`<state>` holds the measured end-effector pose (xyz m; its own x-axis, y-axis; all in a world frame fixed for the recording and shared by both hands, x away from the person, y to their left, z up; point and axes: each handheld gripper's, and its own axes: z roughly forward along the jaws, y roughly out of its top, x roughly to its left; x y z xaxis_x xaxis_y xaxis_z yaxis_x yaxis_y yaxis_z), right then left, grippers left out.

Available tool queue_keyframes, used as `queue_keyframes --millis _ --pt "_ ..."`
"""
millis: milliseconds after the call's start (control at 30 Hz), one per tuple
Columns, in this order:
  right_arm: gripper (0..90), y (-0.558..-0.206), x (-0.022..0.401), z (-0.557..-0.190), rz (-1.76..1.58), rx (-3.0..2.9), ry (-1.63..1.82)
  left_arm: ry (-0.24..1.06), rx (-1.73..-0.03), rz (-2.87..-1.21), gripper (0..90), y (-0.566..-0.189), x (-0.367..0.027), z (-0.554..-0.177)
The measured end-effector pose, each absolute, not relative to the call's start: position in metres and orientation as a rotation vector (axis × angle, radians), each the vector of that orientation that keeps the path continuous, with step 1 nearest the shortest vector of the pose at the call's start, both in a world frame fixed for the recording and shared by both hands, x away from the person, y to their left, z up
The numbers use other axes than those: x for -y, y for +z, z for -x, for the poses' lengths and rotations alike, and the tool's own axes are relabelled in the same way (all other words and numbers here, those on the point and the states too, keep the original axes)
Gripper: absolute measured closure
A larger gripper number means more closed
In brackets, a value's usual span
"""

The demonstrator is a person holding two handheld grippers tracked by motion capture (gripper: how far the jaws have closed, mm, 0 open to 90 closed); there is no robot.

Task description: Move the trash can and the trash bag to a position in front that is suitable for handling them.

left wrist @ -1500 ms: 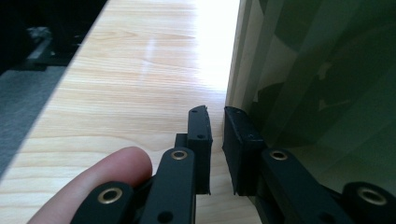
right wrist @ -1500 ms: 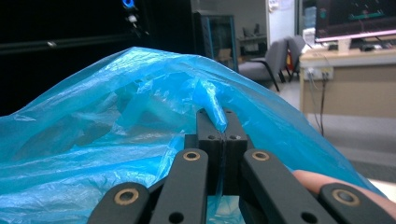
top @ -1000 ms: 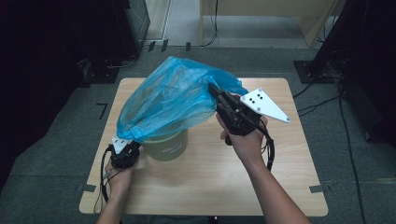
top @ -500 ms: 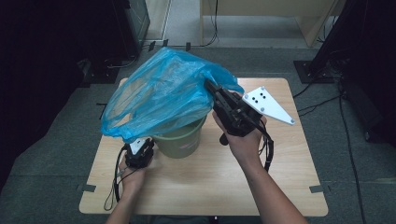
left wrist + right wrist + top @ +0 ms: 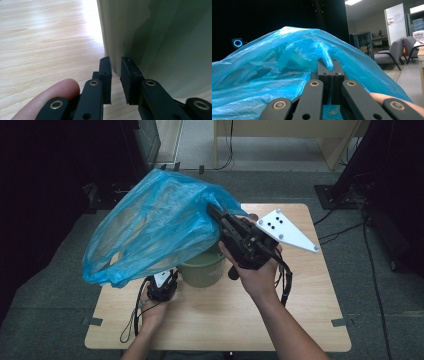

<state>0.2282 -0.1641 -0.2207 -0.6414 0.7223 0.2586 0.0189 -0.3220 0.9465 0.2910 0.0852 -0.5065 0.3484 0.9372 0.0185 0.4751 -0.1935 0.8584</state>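
Observation:
A large blue plastic bag (image 5: pixel 155 230) billows above an olive-green bucket (image 5: pixel 202 269) that stands on the wooden table (image 5: pixel 300 320). My right gripper (image 5: pixel 210 209) is raised over the bucket, shut on a bunched fold of the blue bag (image 5: pixel 274 67); in the right gripper view the film is pinched between the closed pads of my right gripper (image 5: pixel 329 61). My left gripper (image 5: pixel 172 276) lies low on the table at the bucket's left side. Its jaws (image 5: pixel 115 61) stand slightly apart with nothing between them, right against the bucket wall (image 5: pixel 162 37).
Bare wood (image 5: pixel 37 37) stretches left of the bucket. The right gripper's grey three-cornered plate (image 5: pixel 285 230) juts toward the table's right side. Dark cabinets and floor cables (image 5: pixel 350 227) surround the table. Office chairs (image 5: pixel 394 53) stand far off.
The left hand slid right along the table up to the bucket's side. The right gripper rose with the bag, which spread wider to the left and lifted off the bucket.

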Motion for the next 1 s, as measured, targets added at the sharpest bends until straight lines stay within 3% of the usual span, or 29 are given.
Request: queue_keyframes --millis 433,700,867,1000 --pt "90.0 -0.209 0.143 -0.220 -0.939 -1.506 2.068 0.704 -1.232 -1.823 75.1 -0.507 -0.084 -0.290" --pt "89.9 -0.244 0.144 -0.245 -1.086 -1.537 1.991 0.713 -1.265 -1.806 59.1 -0.509 -0.092 -0.287" --pt "59.3 -0.272 0.148 -0.269 -1.160 -1.512 1.921 0.722 -1.285 -1.793 52.7 -0.511 -0.098 -0.287" --pt "47.8 -0.291 0.153 -0.280 -1.180 -1.480 1.776 0.725 -1.289 -1.777 49.9 -0.510 -0.101 -0.286"
